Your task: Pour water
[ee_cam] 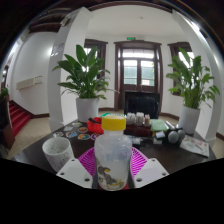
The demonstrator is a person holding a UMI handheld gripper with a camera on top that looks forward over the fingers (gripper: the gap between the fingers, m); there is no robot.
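A bottle with a yellow cap (pixel 112 150) stood between the fingers of the gripper (pixel 112 176), blocking the way straight ahead. A white cup (pixel 57 152) stood near on the left. Cluttered small items (pixel 140 125) crowded the far table (pixel 180 160); its near right surface lay bare. Two potted plants (pixel 85 80) flanked the far edge.

One clear bottle (pixel 113 150) with a yellow lid can be counted, one white cup (pixel 57 152), and two big potted plants (pixel 85 78). Maybe a handful of small items are spotted further back on the table (pixel 190 160), too cluttered to count properly.
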